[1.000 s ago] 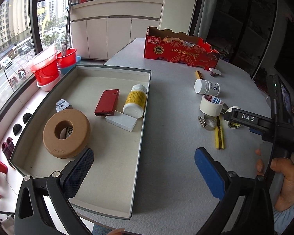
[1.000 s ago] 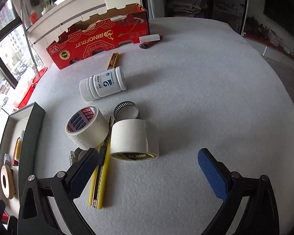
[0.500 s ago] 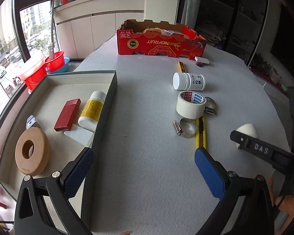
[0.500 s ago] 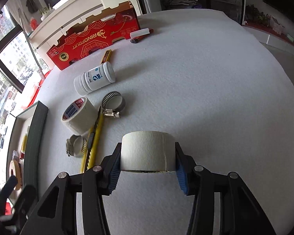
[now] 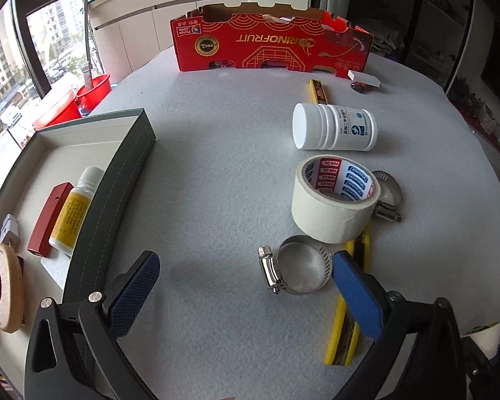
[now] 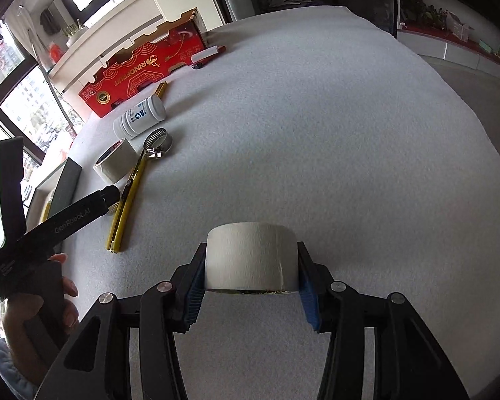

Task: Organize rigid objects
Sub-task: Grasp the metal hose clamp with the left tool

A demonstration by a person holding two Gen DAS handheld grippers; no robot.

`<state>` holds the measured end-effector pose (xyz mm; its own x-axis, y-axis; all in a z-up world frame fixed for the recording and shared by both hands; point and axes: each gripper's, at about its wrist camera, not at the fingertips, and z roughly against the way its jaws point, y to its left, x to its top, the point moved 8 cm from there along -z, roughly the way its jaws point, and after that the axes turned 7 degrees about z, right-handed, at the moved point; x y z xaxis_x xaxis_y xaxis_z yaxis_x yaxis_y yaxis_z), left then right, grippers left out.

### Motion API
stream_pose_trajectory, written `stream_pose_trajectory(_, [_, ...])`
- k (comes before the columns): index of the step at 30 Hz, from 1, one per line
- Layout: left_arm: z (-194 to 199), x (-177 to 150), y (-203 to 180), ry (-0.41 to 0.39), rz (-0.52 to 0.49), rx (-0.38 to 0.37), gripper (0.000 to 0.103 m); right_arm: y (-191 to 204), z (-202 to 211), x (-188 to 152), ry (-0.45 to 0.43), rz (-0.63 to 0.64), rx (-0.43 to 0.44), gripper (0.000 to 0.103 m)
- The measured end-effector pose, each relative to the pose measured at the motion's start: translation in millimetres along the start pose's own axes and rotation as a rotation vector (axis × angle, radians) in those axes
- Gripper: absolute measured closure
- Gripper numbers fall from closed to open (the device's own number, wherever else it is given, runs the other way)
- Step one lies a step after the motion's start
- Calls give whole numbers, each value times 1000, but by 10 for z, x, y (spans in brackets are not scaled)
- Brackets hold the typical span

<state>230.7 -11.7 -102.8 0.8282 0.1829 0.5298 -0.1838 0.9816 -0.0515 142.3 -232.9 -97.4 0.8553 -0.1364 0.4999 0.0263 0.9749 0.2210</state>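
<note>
From the left wrist view, the left gripper (image 5: pixel 245 285) stands wide with nothing between its pads, and the hose clamp (image 5: pixel 296 270) lies on the table just inside its right finger (image 5: pixel 355 295), ring flat, screw end towards the open gap, while the grey tray (image 5: pixel 116 196) sits off to the left. From the right wrist view, the right gripper (image 6: pixel 251 291) pinches a white tape roll (image 6: pixel 251 261) across its width, so I judge the tray, far left past the left hand (image 6: pixel 40 303), lies nearer the empty tool.
</note>
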Motion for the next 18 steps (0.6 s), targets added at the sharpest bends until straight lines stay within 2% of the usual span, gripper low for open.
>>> stream_pose_trajectory(4, [-54, -14, 108, 11, 10, 19, 0, 3, 6, -11, -10, 12, -1, 53])
stream_pose_trajectory(8, [-74, 8, 33, -4, -10, -3, 0, 14, -2, -5, -9, 25, -12, 53])
stream_pose_trajectory(14, [-77, -5, -13, 47, -28, -29, 1, 49, -21, 5, 1, 61, -45, 53])
stream_pose_trajectory(16, [-1, -37, -44, 42, -42, -45, 15, 51, -5, -11, 9, 48, -33, 53])
stream_pose_trajectory(18, [104, -90, -96, 30, -74, -69, 54, 47, 44, -34, 8, 29, -23, 53])
